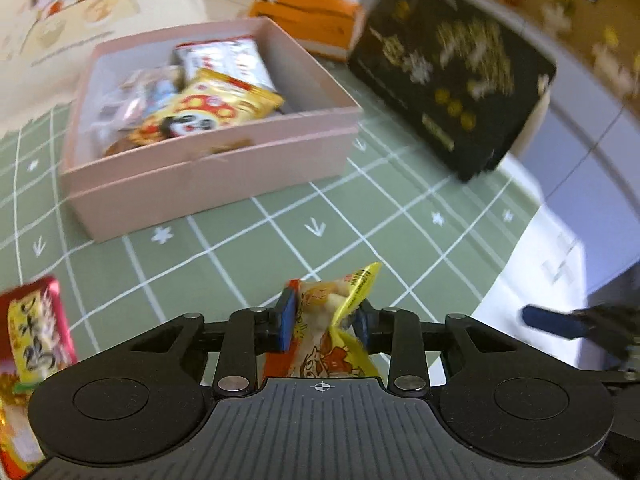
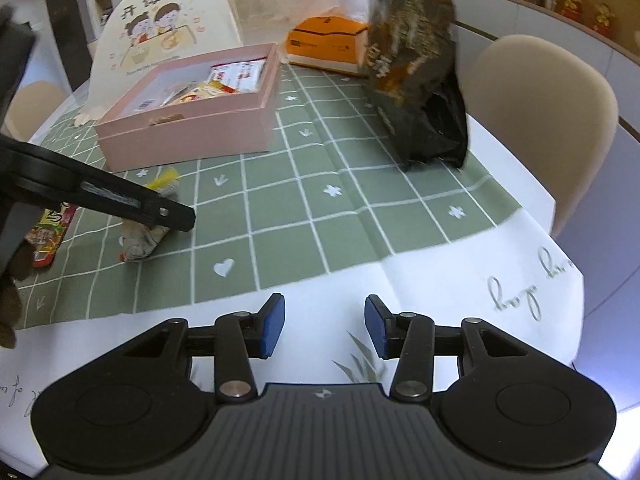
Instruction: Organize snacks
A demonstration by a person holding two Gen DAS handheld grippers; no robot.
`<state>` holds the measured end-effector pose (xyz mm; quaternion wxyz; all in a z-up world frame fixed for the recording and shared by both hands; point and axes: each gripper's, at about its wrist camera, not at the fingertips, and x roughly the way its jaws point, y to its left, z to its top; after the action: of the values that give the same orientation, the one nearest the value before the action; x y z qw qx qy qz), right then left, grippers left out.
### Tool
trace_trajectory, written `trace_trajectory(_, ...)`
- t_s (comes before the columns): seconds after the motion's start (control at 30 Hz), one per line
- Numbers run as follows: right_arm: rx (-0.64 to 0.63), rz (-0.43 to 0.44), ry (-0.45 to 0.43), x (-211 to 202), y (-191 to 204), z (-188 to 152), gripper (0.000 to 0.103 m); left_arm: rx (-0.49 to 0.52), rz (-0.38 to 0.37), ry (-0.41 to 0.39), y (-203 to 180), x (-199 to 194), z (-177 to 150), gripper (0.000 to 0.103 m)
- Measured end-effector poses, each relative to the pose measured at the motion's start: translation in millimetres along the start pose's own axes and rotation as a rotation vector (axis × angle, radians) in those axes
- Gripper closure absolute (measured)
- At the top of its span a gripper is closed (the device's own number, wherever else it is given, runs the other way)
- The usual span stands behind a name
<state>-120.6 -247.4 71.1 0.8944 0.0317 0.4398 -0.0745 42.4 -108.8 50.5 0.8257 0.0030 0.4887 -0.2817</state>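
Observation:
My left gripper is shut on a crumpled yellow-and-orange snack packet, its blue pads pressing the packet from both sides just above the green checked cloth. In the right wrist view the same packet touches the cloth under the left gripper's black finger. Beyond it stands an open pink box holding a yellow panda packet and a white-and-red packet. A red snack packet lies at the left. My right gripper is open with nothing between its pads, over the white front part of the table.
A black snack bag stands upright at the right of the cloth. An orange tissue box and a cream illustrated bag sit behind the pink box. A beige chair is past the table's right edge.

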Motion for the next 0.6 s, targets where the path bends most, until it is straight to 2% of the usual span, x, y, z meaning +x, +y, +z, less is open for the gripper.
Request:
trace_trajectory(0.07,-0.03,0.015,0.004,5.0,10.0,6.6,0.058,-0.061,-0.025,-0.031,17.2,-12.8,-5.0,0.079)
trace_trajectory(0.23,-0.099,0.126,0.009,17.7,46.0,28.1,0.058,-0.219,-0.029,-0.165,62.7,-68.6,-24.1,0.08)
trace_trajectory(0.33,-0.127,0.241,0.021,28.5,78.2,45.1,0.052,-0.315,0.002,-0.243,96.6,-107.8,-37.9,0.081)
trace_trajectory(0.43,-0.166,0.343,0.042,42.7,121.9,60.2,0.051,-0.429,0.046,-0.315,134.3,-145.3,-54.2,0.081)
trace_trajectory(0.6,-0.201,0.439,0.105,69.8,198.2,73.8,0.049,-0.602,0.111,-0.362,190.9,-179.0,-84.7,0.081)
